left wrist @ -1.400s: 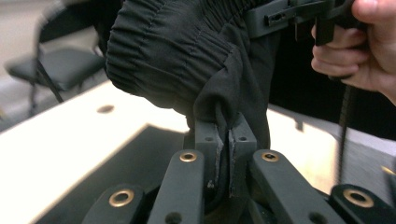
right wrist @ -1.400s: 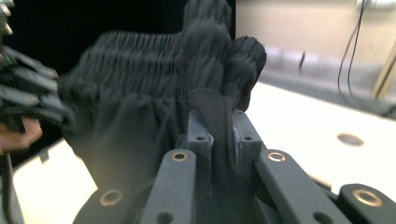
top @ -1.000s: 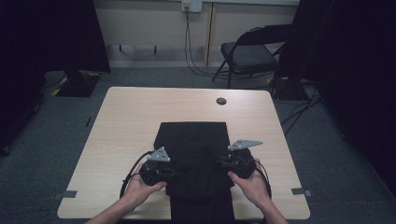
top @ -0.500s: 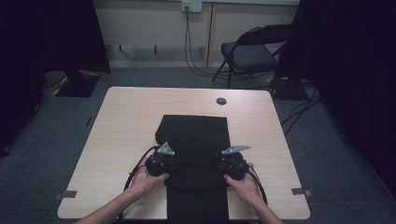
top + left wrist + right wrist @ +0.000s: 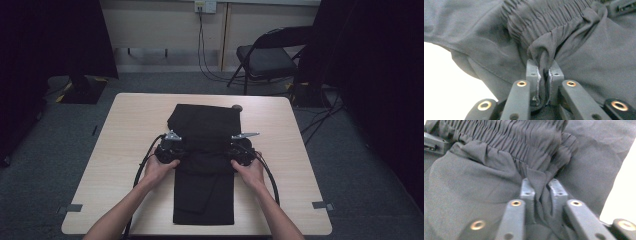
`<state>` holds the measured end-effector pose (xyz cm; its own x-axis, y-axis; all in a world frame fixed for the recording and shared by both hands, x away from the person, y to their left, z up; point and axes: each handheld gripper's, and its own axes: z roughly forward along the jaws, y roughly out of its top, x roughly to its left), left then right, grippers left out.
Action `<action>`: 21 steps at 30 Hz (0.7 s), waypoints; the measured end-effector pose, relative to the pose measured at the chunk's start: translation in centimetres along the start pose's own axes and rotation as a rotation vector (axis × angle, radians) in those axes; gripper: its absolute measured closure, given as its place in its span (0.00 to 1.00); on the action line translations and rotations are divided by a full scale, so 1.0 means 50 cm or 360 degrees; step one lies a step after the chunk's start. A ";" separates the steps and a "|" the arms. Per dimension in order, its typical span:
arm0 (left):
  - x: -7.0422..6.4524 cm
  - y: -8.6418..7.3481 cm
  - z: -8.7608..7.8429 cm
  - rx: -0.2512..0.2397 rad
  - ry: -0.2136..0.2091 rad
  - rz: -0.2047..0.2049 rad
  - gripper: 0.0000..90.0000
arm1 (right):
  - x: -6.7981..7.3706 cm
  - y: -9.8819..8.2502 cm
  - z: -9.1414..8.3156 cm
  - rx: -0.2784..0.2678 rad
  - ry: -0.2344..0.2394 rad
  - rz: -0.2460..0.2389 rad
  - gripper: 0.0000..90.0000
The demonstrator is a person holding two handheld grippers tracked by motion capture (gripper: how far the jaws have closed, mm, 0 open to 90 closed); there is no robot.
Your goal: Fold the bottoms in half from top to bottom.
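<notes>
I am folding the black pants (image 5: pixel 204 150) on the table (image 5: pixel 125 130), and my left hand-held gripper (image 5: pixel 543 75) and right hand-held gripper (image 5: pixel 541 187), pulled nearer the middle, are loosening but pinching the stretchy waist, so the fold looks nearly done.

The right gripper (image 5: pixel 541 185) has a fold of the dark trousers (image 5: pixel 474 192) between its jaws, which have just been opening; elastic waistband (image 5: pixel 506 135) toward eleven o'clock, pale worktop (image 5: pixel 621 192) at three.
</notes>
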<state>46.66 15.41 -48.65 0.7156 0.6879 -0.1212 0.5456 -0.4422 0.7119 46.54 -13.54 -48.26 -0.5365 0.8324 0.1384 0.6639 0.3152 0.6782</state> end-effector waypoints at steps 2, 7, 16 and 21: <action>-0.001 -0.002 -0.013 -0.0011 -0.0047 -0.0020 0.74 | -0.005 -0.008 -0.020 -0.0031 0.0067 0.0050 0.58; 0.021 0.008 -0.040 -0.0079 -0.0067 -0.0030 0.60 | -0.009 0.003 -0.042 -0.0121 0.0108 0.0044 0.46; 0.064 0.058 -0.030 -0.0207 -0.0100 -0.0137 0.57 | -0.060 0.059 -0.025 -0.0205 0.0141 0.0174 0.47; 0.060 0.066 0.005 -0.0139 -0.0064 -0.0127 0.62 | -0.070 0.047 0.015 -0.0133 0.0148 0.0244 0.48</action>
<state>50.71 15.86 -46.83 0.6893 0.6944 -0.2066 0.5628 -0.3336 0.7563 50.34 -15.36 -47.71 -0.4812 0.8207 0.3082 0.6979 0.1459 0.7012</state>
